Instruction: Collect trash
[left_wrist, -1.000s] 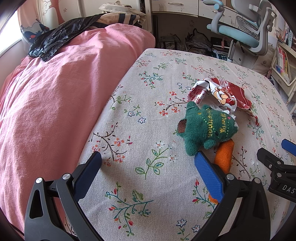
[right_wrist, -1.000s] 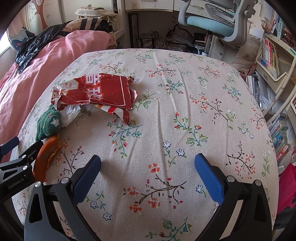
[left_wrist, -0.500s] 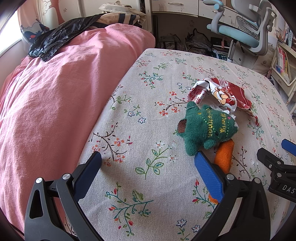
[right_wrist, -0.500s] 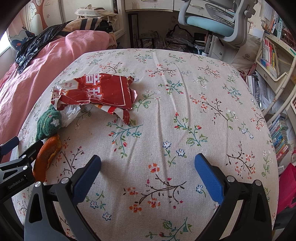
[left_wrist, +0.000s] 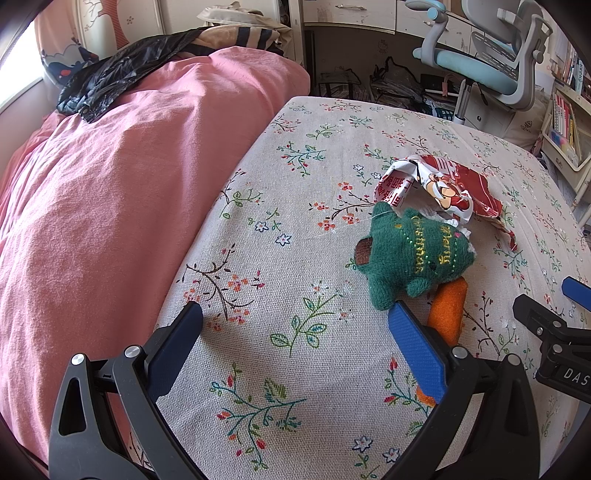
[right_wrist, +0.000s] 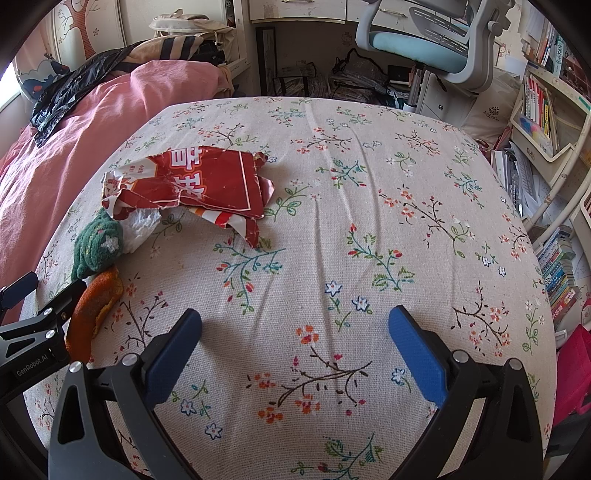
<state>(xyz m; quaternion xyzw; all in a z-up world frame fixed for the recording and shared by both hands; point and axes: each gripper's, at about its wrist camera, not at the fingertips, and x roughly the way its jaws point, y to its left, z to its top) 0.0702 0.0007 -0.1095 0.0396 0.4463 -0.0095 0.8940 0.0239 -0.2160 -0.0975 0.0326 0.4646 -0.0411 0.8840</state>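
Presently, torn red wrapper (right_wrist: 207, 184) lies on the floral bed cover (right_wrist: 332, 221) just beyond the green plush toy (left_wrist: 410, 254), long axis crosswise, nearer the left gripper (left_wrist: 295, 332) than the right gripper (right_wrist: 295, 332); both sets of fingers apart, empty.

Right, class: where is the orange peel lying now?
The orange peel lies on the floral cloth, just below the green plush, partly hidden behind the left gripper's right finger.
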